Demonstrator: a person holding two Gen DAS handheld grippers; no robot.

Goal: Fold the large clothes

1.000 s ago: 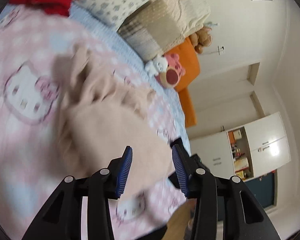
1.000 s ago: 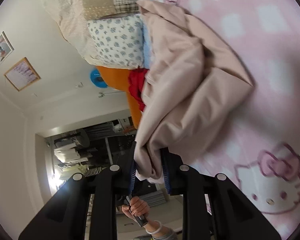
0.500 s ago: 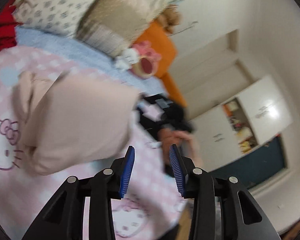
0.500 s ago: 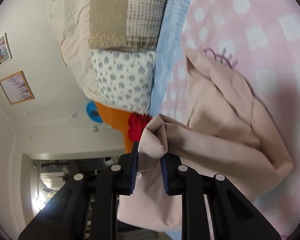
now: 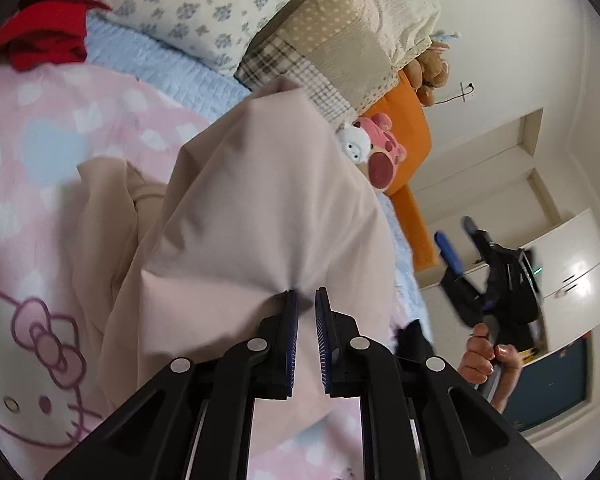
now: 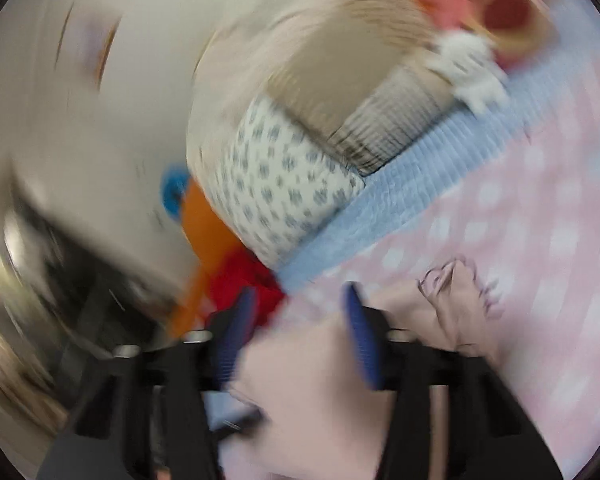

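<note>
The left tool [image 5: 307, 300] has just been closing and now pinches a gather of the beige garment [image 5: 260, 200] between its blue pads at lower centre of the left view. Half a second ago its jaws stood apart over bare bedding with the garment off to the left of them. The cloth now rises in a peaked fold from the pads toward the upper middle of the frame, with looser folds spilling to the left over the pink blanket [image 5: 40, 140].

The right tool [image 6: 296, 320] has just been opening. Its blue pads [image 6: 360, 340] stand apart in the blurred right view, and the garment [image 6: 320, 392] lies low between and below them; I see no pad pressing on it. Half a second ago this tool was clamped on a bunch of that cloth. In the left view the same tool [image 5: 460, 240] appears at the right edge, clear of the garment, with the hand [image 5: 488, 360] gripping its handle below.

The right view has swung round: the pillows that ran down the left side earlier now sit across the upper middle. A floral pillow [image 5: 204, 4] and a patchwork pillow [image 5: 324, 52] lie along the blue sheet [image 5: 172, 68] at the top of the left view. A red cloth [image 5: 48, 36] sits at upper left, a plush toy [image 5: 376, 152] to the right of the peak.
</note>
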